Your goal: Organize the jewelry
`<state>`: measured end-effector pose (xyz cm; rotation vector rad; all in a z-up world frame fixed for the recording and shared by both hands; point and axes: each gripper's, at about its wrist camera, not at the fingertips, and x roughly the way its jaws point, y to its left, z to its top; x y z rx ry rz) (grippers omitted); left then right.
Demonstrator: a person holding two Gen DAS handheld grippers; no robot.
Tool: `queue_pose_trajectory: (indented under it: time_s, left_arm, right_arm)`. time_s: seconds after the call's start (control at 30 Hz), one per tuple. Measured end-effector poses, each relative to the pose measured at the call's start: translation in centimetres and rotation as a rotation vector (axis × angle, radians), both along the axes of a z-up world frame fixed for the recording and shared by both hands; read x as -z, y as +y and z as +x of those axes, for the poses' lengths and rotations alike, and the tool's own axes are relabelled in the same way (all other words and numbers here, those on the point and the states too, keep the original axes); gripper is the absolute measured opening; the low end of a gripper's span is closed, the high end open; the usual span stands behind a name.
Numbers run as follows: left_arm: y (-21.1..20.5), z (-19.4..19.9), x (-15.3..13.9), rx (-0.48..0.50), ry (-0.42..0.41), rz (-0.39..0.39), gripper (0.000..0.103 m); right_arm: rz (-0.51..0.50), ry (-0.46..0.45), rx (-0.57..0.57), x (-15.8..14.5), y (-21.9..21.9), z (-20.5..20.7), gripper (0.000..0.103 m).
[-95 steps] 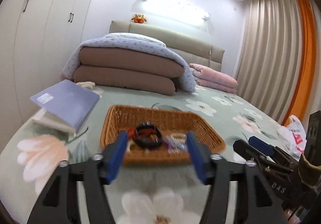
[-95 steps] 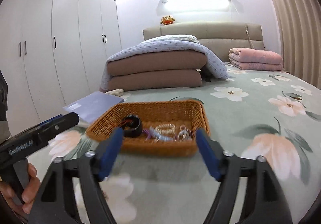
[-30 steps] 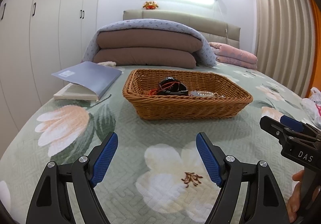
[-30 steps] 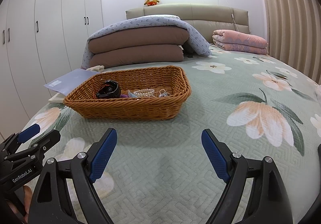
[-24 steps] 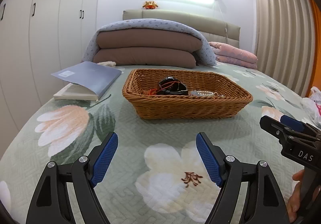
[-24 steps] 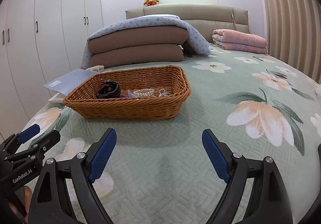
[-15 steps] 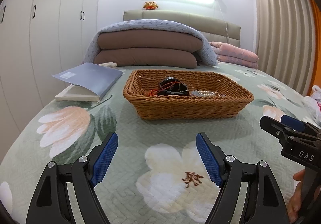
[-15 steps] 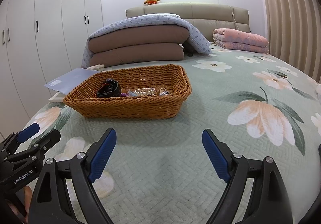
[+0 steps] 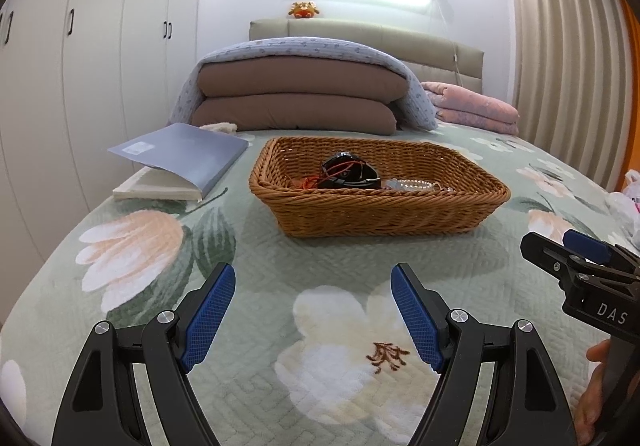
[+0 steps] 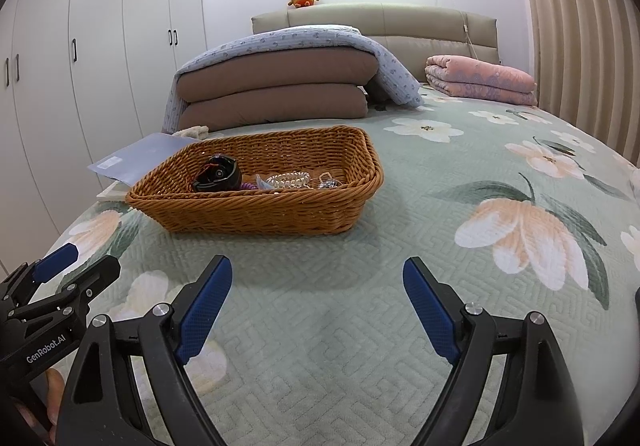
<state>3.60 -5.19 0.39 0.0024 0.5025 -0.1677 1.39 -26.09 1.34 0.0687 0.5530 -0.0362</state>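
Both claws, left gripper (image 9: 312, 310) and right gripper (image 10: 318, 306), hang released and empty over the floral bedspread (image 10: 460, 246), with the wicker basket (image 9: 376, 214) ahead of each, well apart. Jewelry (image 10: 288, 180) lies heaped inside it beside a black round case (image 10: 218, 174), so sorting looks unfinished. Readable print: "GenRobot.AI" on one handle, "DAS" on the other.

I see my left gripper (image 9: 312, 310) with its blue-padded fingers (image 9: 208, 310) spread wide, nothing between them. My right gripper (image 10: 316, 306) is likewise spread and empty, level beside the left.
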Motion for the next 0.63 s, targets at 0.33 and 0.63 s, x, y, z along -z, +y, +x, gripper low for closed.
queue_pose_trajectory:
  time_s: [0.33, 0.63]
  left_arm:
    - [0.16, 0.07, 0.06, -0.002, 0.001, 0.000, 0.081]
    - [0.35, -0.30, -0.06, -0.001, -0.013, -0.017, 0.081]
  right_arm:
    - [-0.002, 0.000, -0.002, 0.09, 0.03, -0.02, 0.089]
    - [-0.003, 0.000, -0.001, 0.08, 0.05, 0.00, 0.089]
